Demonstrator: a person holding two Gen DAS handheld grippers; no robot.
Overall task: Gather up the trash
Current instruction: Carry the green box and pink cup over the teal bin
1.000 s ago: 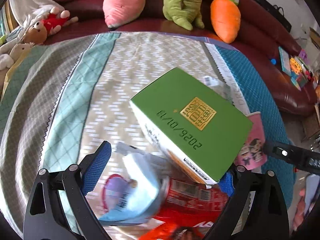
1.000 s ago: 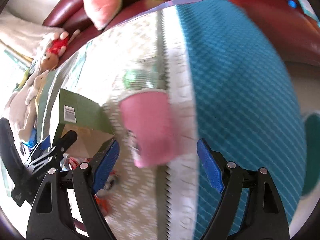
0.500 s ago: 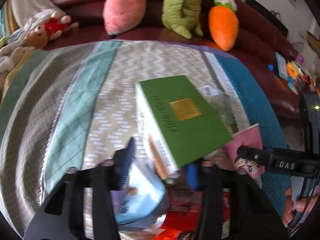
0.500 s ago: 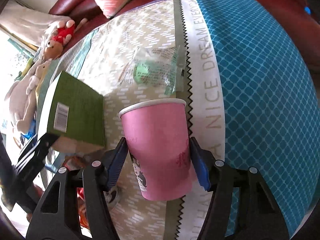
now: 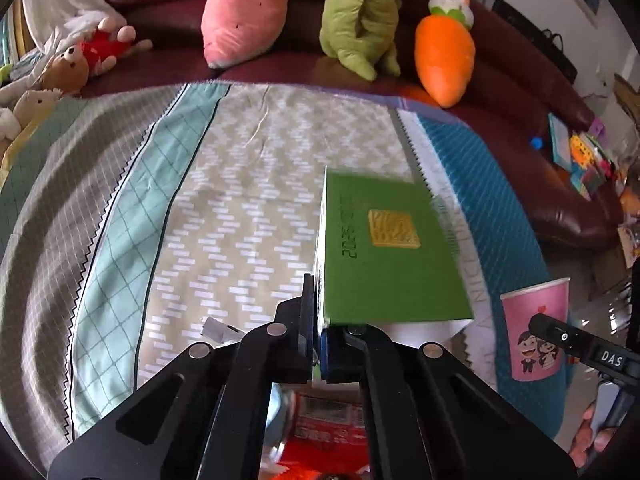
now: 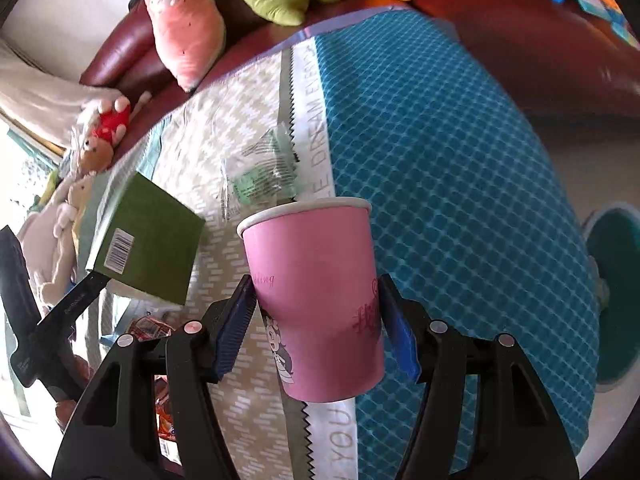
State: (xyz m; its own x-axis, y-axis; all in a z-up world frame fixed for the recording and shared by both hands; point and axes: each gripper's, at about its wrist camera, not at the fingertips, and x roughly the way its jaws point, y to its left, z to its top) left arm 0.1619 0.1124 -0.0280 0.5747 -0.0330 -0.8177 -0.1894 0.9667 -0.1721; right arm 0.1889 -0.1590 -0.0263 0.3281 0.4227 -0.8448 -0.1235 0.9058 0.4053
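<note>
My left gripper (image 5: 318, 340) is shut on the near edge of a green box (image 5: 384, 252) and holds it above the patterned cloth; the box also shows in the right wrist view (image 6: 148, 236). My right gripper (image 6: 320, 316) is shut on a pink paper cup (image 6: 316, 296), held upright above the cloth; the cup also shows in the left wrist view (image 5: 536, 336). A clear green-printed wrapper (image 6: 260, 176) lies on the cloth beyond the cup. Red snack packets (image 5: 328, 440) lie below the left gripper.
A maroon sofa (image 5: 520, 92) curves around the far side, with a pink plush (image 5: 240, 12), a green plush (image 5: 360, 20) and a carrot plush (image 5: 444, 52). Teddy toys (image 5: 68, 68) sit at the left. A small paper scrap (image 5: 218, 328) lies on the cloth.
My left gripper has shut on the green box's edge and lifted it clear of the packets. My right gripper has closed on the pink cup and lifted it.
</note>
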